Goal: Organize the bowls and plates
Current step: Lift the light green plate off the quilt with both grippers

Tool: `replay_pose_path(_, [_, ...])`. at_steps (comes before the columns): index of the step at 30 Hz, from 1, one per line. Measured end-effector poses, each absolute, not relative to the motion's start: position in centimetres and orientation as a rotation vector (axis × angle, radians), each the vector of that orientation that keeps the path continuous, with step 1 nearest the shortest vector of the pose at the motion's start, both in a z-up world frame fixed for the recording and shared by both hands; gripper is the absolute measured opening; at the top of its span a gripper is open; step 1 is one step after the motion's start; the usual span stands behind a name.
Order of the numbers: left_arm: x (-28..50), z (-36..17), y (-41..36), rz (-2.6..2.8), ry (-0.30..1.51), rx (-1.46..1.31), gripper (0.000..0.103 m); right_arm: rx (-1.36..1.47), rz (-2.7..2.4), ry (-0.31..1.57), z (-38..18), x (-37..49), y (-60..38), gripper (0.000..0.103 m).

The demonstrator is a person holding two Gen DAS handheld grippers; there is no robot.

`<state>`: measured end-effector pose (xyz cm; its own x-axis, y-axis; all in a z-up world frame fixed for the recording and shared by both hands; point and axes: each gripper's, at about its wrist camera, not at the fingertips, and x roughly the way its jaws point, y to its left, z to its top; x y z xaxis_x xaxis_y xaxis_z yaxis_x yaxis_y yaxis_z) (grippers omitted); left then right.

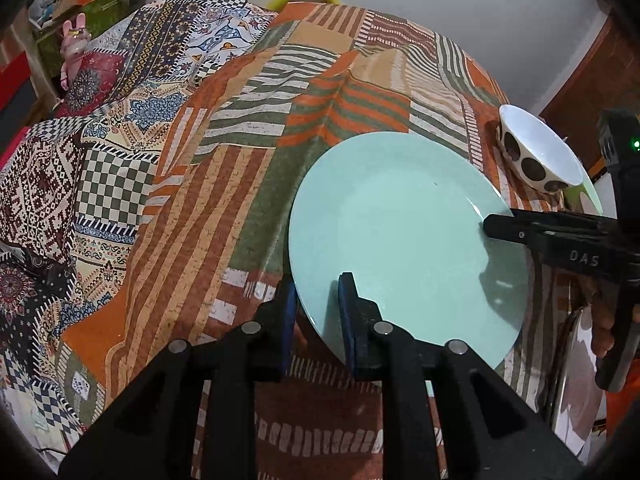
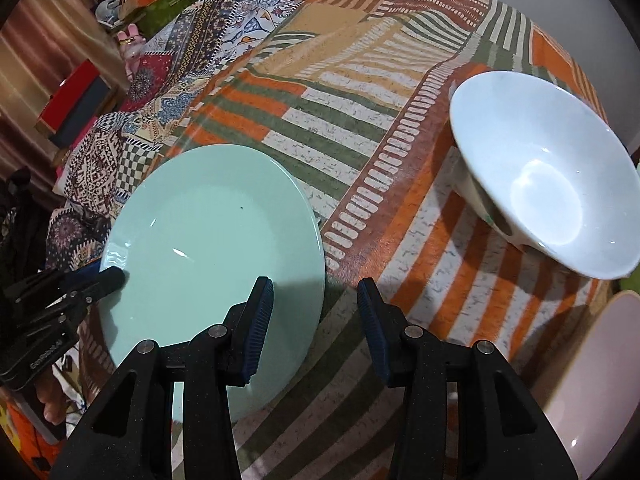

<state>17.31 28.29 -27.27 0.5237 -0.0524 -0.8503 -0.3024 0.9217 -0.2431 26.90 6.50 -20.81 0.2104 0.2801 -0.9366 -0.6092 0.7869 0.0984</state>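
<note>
A pale green plate lies on the patterned cloth; it also shows in the right wrist view. My left gripper straddles the plate's near-left rim, one finger on top and one outside the edge, jaws narrow but with a gap. My right gripper is open, its left finger over the plate's right edge, holding nothing. A white bowl with dark spots stands to the right of the plate; its white inside shows in the right wrist view.
The orange, green and white striped tablecloth covers the table. A pink plate sits at the near right. A metal plate is at the right edge. Clutter and boxes lie beyond the far left.
</note>
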Motion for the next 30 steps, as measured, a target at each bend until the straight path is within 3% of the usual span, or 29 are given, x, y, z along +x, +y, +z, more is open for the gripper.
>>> replay_pose_path(4, [17.5,-27.2,28.2,0.163,1.013,-0.376,0.019,-0.309,0.684,1.240,-20.9,26.9,7.0,0.024])
replay_pose_path(16, [16.7,-24.9,25.9,0.177,0.990,-0.280,0.019,-0.288,0.674,1.220,-19.6,25.7,5.4,0.024])
replay_pose_path(30, [13.6,-16.7,21.5,0.158,0.848,-0.238,0.019,-0.171,0.685,1.022,-11.5,22.2,0.4,0.024])
